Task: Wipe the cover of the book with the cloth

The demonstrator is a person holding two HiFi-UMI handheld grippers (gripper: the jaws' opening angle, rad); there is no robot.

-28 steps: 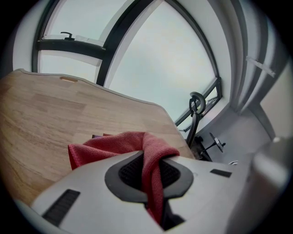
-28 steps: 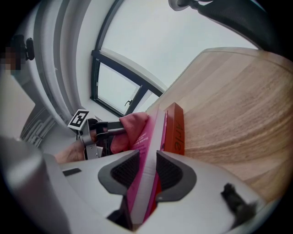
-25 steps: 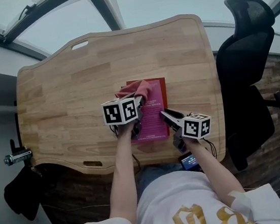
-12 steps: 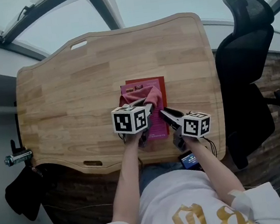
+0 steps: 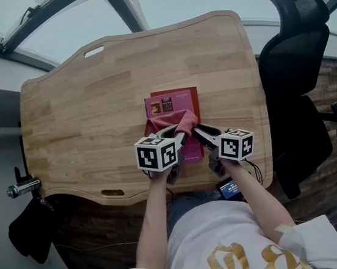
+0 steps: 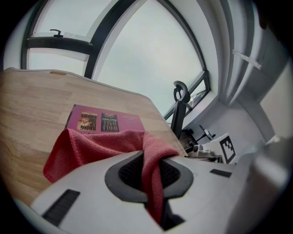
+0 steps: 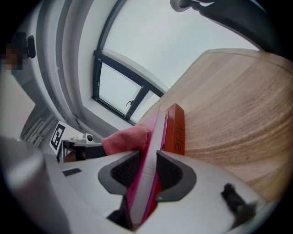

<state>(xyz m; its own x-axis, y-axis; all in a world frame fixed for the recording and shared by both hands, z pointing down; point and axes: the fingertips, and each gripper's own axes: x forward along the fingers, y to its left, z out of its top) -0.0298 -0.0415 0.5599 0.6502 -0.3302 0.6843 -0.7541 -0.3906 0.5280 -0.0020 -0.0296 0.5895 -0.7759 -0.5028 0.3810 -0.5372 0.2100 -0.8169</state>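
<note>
A magenta-covered book (image 5: 169, 104) lies near the front of the wooden table (image 5: 79, 112), with a red edge (image 5: 194, 100) showing along its right side. A pink-red cloth (image 5: 168, 124) lies bunched across the near half of the cover. My left gripper (image 5: 180, 136) is shut on a fold of that cloth (image 6: 98, 145), which hangs between its pads (image 6: 153, 171). My right gripper (image 5: 198, 132) clamps the book's near right edge; the cover and page block (image 7: 153, 137) pass between its pads (image 7: 145, 171). The red spine (image 7: 176, 130) and the cloth (image 7: 126, 139) flank it.
A black office chair (image 5: 295, 71) stands right of the table. A small lit screen (image 5: 228, 190) sits just below the table's front edge near my right hand. A dark bag (image 5: 27, 232) and a metal clamp (image 5: 19, 190) are at the left.
My left gripper has drawn the cloth down the cover toward me, baring the far part of the book. The right gripper has stayed on the book's edge.
</note>
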